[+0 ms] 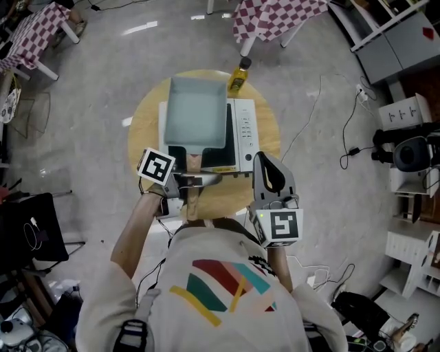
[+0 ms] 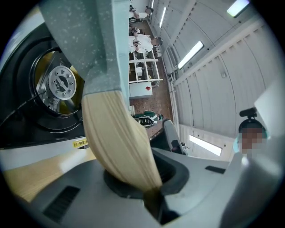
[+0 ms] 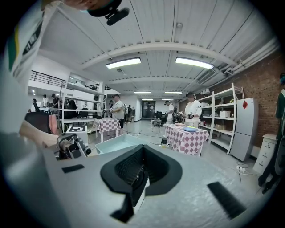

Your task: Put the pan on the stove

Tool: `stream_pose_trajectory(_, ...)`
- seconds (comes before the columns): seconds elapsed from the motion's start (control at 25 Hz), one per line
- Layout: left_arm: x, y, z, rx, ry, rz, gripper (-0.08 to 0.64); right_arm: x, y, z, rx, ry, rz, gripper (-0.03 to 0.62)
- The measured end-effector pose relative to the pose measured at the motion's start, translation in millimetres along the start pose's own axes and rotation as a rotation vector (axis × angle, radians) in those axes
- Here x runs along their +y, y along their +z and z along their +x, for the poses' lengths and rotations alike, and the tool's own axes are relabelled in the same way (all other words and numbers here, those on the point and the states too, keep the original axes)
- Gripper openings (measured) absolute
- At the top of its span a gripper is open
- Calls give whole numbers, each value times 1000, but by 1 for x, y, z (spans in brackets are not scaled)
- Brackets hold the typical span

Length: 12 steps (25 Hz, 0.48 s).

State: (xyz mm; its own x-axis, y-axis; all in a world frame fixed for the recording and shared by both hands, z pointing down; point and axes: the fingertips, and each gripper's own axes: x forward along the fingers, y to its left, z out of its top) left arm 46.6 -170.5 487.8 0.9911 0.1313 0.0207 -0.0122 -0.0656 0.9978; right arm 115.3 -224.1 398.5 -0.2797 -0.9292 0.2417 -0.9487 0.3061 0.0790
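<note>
Closest to the head cam was the operator's shirt [image 1: 227, 289] with the striped print, filling the bottom of that view. Just past it, both grippers were up at the near edge of the round wooden table [image 1: 144, 124].

From where I was watching, the left gripper [image 1: 196, 181] was clamped shut on the pan's wooden handle [image 1: 193, 205]. It reached in from about 9 o'clock and pointed level. The left gripper view showed it plainly, with the pale handle wedged right down between the jaws.

The pan [image 1: 196, 113] itself, a pale blue-green rectangular one, sat over the left part of the white stove [image 1: 242, 130] at the table's middle, its handle pointing back at 6 o'clock toward the person. In the left gripper view I could see the burner [image 2: 62, 84] under the pan's base. I honestly couldn't tell whether the pan was resting on it or just above it.

The right gripper [image 1: 267, 168] was off at roughly 4 o'clock from the pan, near the stove's front corner and not touching anything. Its jaws looked closed together with nothing between them.

A yellow bottle [image 1: 238, 79] stood at 1 o'clock on the table's rim, just beside the stove's far corner. Checkered-cloth tables [image 1: 275, 17] stood further out on the floor at 12 to 1 o'clock.
</note>
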Motion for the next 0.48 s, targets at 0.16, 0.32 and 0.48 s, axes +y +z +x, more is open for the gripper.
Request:
stream_pose_trajectory(0.16, 2, 0, 5, 21, -54, 61, 15, 0, 0, -1, 6, -2, -2, -1)
stream_pose_trajectory(0.32, 11, -5, 6, 20, -17, -21, 15, 0, -4, -4, 25, -5, 0, -1)
stream_pose_trajectory(0.48, 15, -4, 9, 3, -39, -40, 17, 0, -10, -6, 37, -10, 1, -1)
